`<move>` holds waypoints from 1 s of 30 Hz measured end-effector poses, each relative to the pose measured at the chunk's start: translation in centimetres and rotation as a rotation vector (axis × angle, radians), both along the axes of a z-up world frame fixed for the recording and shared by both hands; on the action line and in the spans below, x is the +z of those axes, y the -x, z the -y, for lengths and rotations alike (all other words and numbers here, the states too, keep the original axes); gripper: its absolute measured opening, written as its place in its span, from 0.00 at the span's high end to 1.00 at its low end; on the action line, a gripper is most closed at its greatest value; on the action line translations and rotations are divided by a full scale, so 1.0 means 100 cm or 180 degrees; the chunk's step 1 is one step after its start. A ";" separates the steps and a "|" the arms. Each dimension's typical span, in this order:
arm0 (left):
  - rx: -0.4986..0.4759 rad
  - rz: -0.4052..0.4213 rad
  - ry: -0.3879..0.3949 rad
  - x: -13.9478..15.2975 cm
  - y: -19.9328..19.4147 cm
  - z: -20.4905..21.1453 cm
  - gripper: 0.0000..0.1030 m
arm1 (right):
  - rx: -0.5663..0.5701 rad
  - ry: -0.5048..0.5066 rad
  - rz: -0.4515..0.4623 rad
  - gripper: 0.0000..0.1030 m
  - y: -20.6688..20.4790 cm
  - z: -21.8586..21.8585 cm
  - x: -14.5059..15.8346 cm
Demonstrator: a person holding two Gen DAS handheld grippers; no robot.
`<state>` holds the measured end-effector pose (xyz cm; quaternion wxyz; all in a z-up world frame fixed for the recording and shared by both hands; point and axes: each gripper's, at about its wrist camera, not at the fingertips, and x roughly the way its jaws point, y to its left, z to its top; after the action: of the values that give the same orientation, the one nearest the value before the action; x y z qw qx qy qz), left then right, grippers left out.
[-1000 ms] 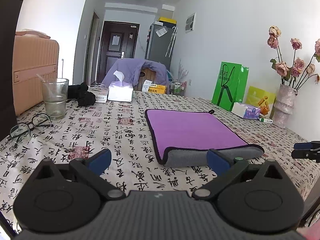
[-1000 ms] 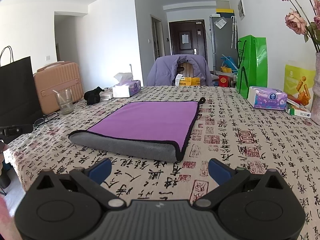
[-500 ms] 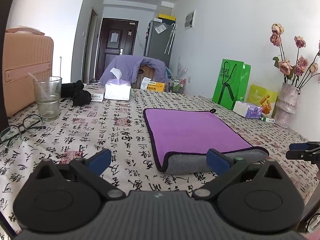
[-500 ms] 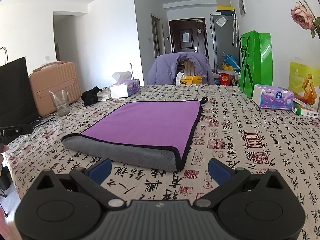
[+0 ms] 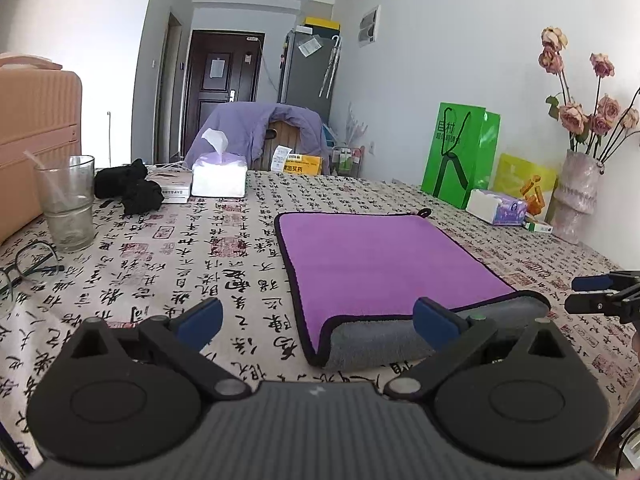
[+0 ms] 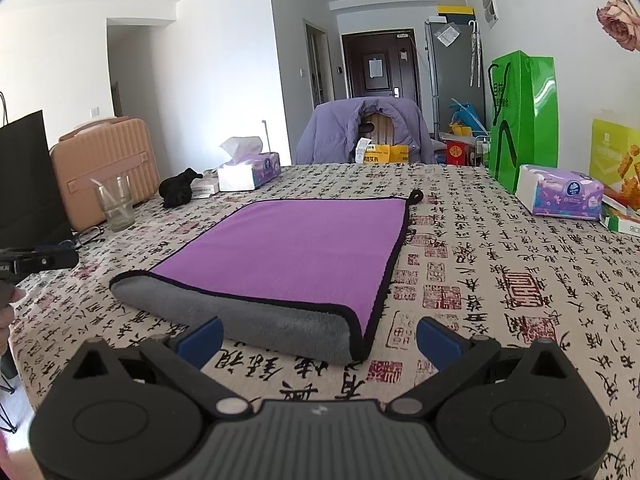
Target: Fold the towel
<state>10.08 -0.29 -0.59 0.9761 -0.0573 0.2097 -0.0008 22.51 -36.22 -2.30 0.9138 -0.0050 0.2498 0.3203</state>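
On the table: 1 towel (image 5: 384,256), 2 tissue packs (image 6: 248,170) (image 6: 560,196), 1 glass (image 5: 68,200), 1 pair of glasses (image 5: 24,268).

Your right gripper (image 6: 318,338) hovers with its blue-tipped jaws spread wide, just short of the grey folded edge of the purple, black-trimmed microfibre towel (image 6: 296,252) lying on the calligraphy-printed tablecloth (image 6: 500,280), touching nothing.
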 end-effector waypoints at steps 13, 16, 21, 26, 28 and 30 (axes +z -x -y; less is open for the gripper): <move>-0.0112 -0.0266 -0.0259 -0.004 -0.038 0.013 0.00 | 0.0051 0.0167 -0.0015 0.00 -0.029 -0.021 0.000; -0.0160 -0.0357 -0.0323 -0.006 -0.047 0.016 0.03 | 0.0072 0.0241 -0.0031 0.02 -0.035 -0.026 -0.001; -0.0212 -0.0445 -0.0376 -0.010 -0.059 0.021 0.21 | 0.0116 0.0339 -0.0094 0.15 -0.044 -0.033 -0.006; -0.0361 -0.0547 -0.0402 -0.015 -0.067 0.026 0.30 | 0.0174 0.0451 -0.0129 0.30 -0.050 -0.040 -0.010; -0.0391 -0.0586 -0.0420 -0.017 -0.069 0.028 0.31 | 0.0194 0.0476 -0.0148 0.36 -0.051 -0.041 -0.012; -0.0396 -0.0620 -0.0420 -0.019 -0.070 0.028 0.33 | 0.0202 0.0495 -0.0168 0.44 -0.052 -0.042 -0.014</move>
<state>17.09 -3.04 -2.50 0.9508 0.0203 0.3063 -0.0421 27.73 -32.03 -3.67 0.8931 -0.0754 0.2977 0.3287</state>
